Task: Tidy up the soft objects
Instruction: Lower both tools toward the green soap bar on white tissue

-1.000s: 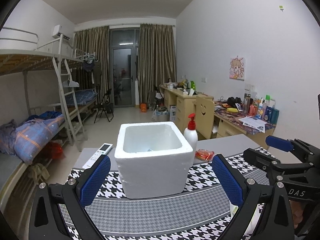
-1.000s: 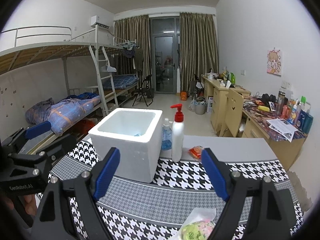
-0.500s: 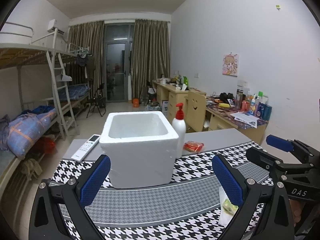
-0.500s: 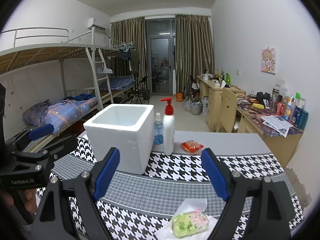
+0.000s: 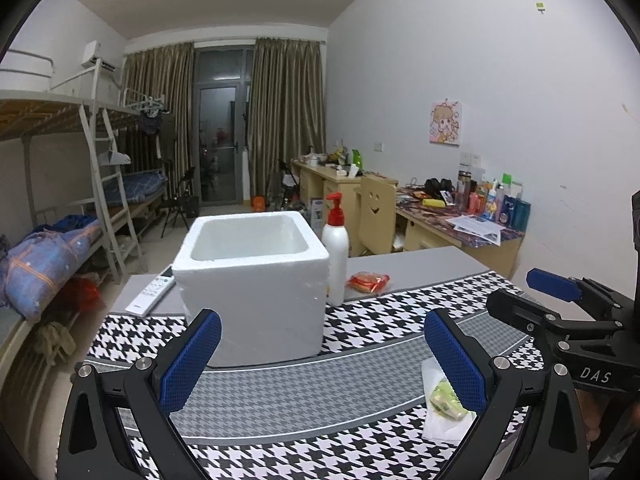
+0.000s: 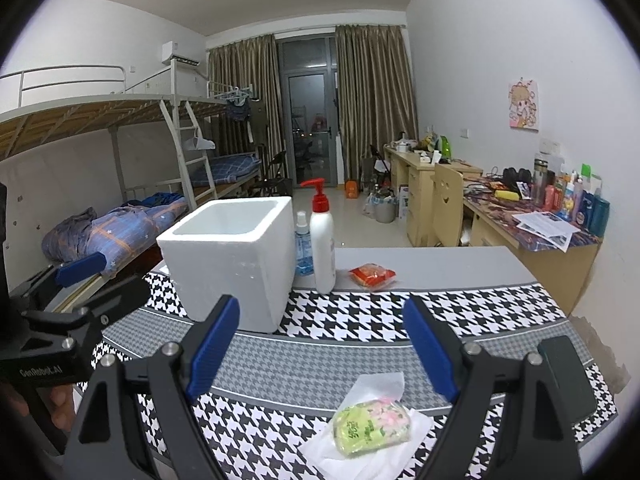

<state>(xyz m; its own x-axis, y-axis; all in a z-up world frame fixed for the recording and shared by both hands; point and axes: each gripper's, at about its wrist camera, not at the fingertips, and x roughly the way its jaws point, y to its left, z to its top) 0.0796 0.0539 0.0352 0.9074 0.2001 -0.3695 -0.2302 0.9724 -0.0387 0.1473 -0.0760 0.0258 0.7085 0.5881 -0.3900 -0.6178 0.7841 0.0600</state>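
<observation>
Left view: the left gripper (image 5: 320, 364) is wide and holds nothing. The white box (image 5: 252, 280) sits ahead on the checked cloth (image 5: 380, 320).

Right view: the right gripper (image 6: 320, 352) is wide and empty. The green tissue pack (image 6: 372, 426) lies just below. Come down slowly and squeeze its middle gently.

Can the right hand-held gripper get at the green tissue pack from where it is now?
Probably yes: the right hand-held gripper is open, the green tissue pack lies just below it, nothing between.
</observation>
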